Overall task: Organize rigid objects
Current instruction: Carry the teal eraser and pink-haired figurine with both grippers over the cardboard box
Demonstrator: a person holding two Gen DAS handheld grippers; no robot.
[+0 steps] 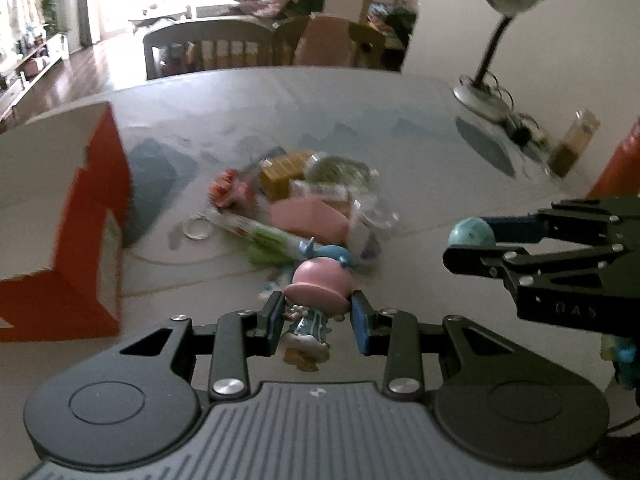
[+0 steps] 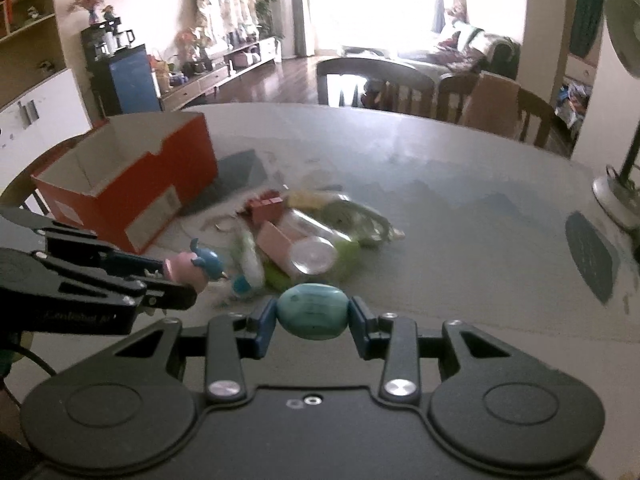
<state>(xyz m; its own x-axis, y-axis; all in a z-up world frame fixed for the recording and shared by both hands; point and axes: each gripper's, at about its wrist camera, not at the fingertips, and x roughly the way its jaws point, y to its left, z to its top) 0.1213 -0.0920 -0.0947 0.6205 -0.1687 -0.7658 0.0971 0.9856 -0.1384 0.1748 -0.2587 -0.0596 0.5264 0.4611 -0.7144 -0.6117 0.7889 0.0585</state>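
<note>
Your left gripper (image 1: 316, 322) clamps the pink-hatted figurine (image 1: 316, 288) — its feet blurred; your right gripper (image 2: 312, 320) clamps a teal egg (image 2: 312, 311) — the pile (image 2: 304, 236) behind is smeared.

Right tool (image 2: 311, 317) clamps teal egg (image 2: 311, 311); left tool (image 2: 182, 282) w/ pink figurine (image 2: 191, 269); orange box (image 2: 132, 184) behind.

Raised lettering on the side of the right gripper (image 1: 472, 254) is too blurred to make out, as is the white script on the left gripper (image 2: 188, 284); box (image 2: 132, 184) labels unreadable.
</note>
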